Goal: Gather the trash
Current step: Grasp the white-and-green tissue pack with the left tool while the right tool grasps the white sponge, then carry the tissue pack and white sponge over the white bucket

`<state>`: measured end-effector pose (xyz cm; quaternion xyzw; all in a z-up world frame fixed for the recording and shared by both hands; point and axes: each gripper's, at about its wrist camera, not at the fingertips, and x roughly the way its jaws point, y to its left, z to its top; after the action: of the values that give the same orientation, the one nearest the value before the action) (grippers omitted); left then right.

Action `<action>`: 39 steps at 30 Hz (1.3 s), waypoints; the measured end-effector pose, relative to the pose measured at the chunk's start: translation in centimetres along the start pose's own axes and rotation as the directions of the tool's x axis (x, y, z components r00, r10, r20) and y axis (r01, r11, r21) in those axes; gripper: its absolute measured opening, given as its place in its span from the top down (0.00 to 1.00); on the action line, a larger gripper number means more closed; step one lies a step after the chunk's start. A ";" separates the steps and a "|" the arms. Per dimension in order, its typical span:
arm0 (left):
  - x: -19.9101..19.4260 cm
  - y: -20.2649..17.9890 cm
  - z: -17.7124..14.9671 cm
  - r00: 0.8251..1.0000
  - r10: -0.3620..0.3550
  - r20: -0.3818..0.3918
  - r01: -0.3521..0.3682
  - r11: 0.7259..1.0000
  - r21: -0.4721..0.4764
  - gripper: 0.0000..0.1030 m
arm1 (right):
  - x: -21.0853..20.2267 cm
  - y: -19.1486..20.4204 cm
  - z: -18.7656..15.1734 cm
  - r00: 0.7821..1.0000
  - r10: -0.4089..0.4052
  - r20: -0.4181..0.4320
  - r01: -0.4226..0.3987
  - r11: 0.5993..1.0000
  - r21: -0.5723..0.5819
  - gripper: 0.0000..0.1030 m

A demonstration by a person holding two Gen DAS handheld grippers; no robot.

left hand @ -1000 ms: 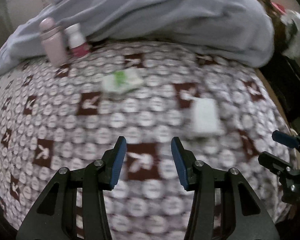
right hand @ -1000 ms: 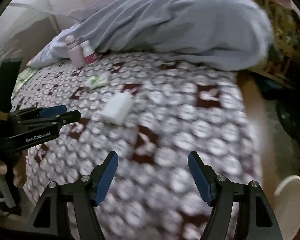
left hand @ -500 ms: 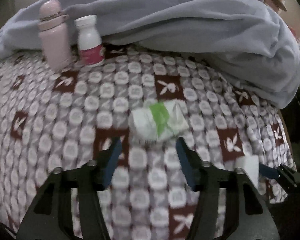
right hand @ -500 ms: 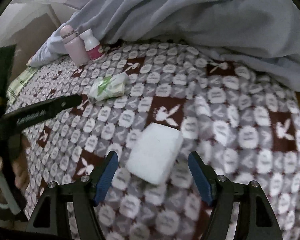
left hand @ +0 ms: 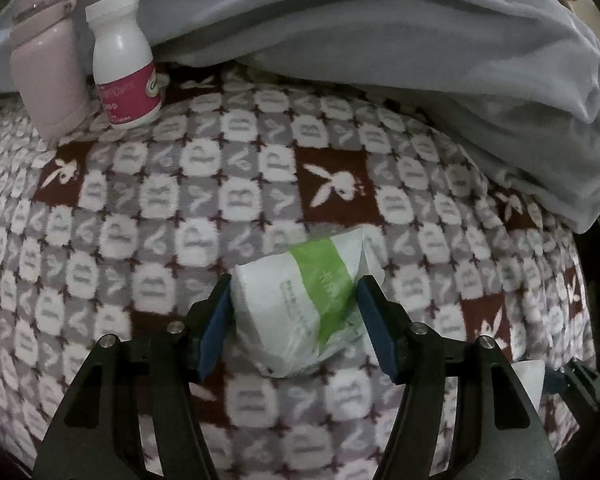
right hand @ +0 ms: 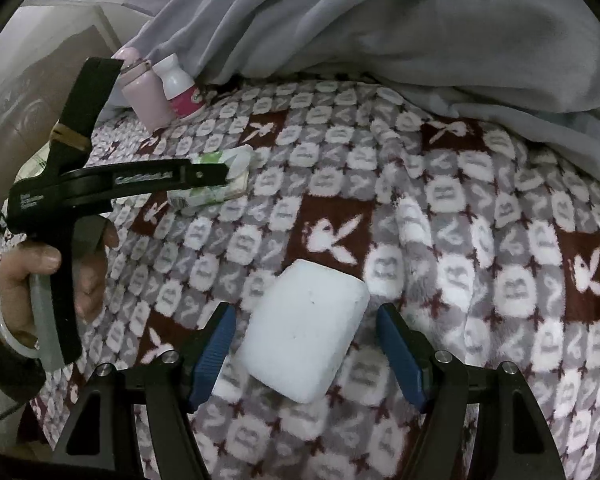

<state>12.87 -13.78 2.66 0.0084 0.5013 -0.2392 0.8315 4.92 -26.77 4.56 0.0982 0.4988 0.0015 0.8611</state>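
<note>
Left wrist view: the left gripper now straddles the green-and-white packet, which lay well ahead of it a second ago and just past its tips half a second ago. Its jaws have just been opening and stand spread, the packet between them; whether the blue pads touch the wrapper cannot be told, and nothing looks squeezed. The packet lies on the patterned blanket, in its middle part. Near the blanket's far left edge the pink flask and the white bottle stand upright, touching, much larger in view than before. The grey quilt is heaped along the far edge. At the lower right a corner of the white pad shows.

Right wrist view: the right gripper has its jaws spread as wide as in both earlier frames, with the white pad between them and a gap on each side. A second ago the pad lay far ahead to the left. It sits flat on the blanket near the close edge. To the left a hand holds the left gripper over the packet.
</note>
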 end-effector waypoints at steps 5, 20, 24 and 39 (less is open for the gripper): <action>-1.9 -0.2 -1.1 1.000 -0.024 0.010 0.024 1.000 -0.009 0.74 | -0.5 0.0 -0.2 1.000 -0.004 0.022 0.004 1.000 -0.017 0.59; -11.2 -6.7 -9.7 0.996 -0.013 0.089 0.009 0.999 0.039 0.77 | -8.7 0.9 -4.9 0.996 0.003 0.085 0.001 0.999 -0.048 0.62; -13.1 -10.1 -11.8 0.993 -0.013 0.120 0.003 0.996 0.084 0.76 | -10.9 -0.1 -7.2 0.995 -0.026 0.095 0.029 0.999 -0.031 0.62; -16.2 -21.3 -15.0 0.992 -0.049 0.114 0.019 0.967 0.253 0.76 | -18.3 -6.6 -13.5 0.983 -0.108 0.148 0.096 0.991 0.092 0.62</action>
<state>-14.42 -22.50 13.54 0.0910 0.4165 -0.3151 0.8479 -16.47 -32.80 12.63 0.1085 0.4355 -0.0711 0.8908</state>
